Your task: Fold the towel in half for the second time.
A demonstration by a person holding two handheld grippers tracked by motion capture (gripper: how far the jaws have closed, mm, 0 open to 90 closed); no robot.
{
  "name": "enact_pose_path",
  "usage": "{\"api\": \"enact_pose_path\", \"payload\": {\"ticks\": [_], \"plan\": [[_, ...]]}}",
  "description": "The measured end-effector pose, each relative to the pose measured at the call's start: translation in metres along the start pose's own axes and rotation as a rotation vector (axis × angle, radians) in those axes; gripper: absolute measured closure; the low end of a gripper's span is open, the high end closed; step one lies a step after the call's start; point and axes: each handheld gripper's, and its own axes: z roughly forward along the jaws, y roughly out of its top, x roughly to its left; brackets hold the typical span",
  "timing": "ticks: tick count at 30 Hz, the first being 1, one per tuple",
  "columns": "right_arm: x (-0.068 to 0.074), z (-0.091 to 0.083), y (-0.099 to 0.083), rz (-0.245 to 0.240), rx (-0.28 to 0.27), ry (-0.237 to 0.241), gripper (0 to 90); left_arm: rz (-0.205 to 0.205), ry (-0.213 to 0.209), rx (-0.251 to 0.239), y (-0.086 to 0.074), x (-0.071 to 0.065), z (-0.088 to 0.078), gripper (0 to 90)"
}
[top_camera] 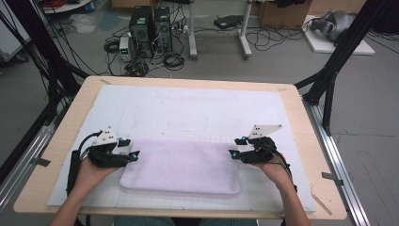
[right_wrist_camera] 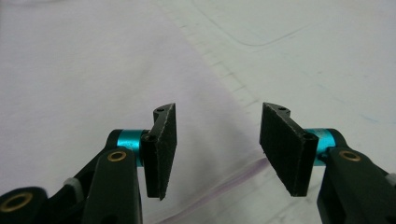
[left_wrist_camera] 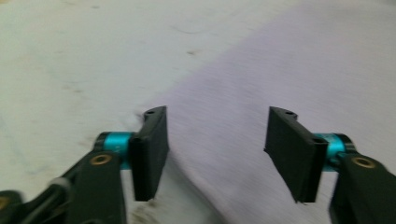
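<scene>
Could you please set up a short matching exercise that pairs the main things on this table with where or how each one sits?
Column one:
1. left claw
2. right claw
3. folded lilac towel
4. white mat

Column two:
A. covers most of the wooden tabletop
B. open, at the towel's right end
C. lies flat between the two claws
D. open, at the towel's left end

Pairs: 1-D, 2-B, 3-C, 4-A
</scene>
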Motion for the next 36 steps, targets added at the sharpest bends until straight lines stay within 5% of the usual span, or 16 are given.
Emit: {"api": "enact_pose_path", "payload": {"ticks": [4,10,20,26,31,36], "plan": [[-0.017,0.011,-0.004,0.038,0.018,-0.027,41.9,-0.082,0.012,-0.007,0.000,0.018,0.018,36.0],[-0.022,0.026,-0.009,0.036,0.080,-0.017,40.4,-0.135,0.000,0.066,-0.010,0.033,0.040,36.7],[-0.018,0.032,-0.020,0.074,0.082,0.022,52.9,-0.116,-0.003,0.075,-0.010,0.028,0.041,46.9],[-0.011,0.031,-0.018,0.032,0.089,0.062,75.7,-0.115,-0.039,0.071,-0.010,0.022,0.040,67.3],[-0.010,0.026,-0.013,-0.001,0.080,0.045,80.5,-0.111,0.003,0.071,-0.003,0.016,0.040,78.4],[-0.021,0.010,0.007,-0.027,0.057,-0.031,80.7,-0.100,0.049,0.007,0.021,0.017,0.040,79.4]]}}
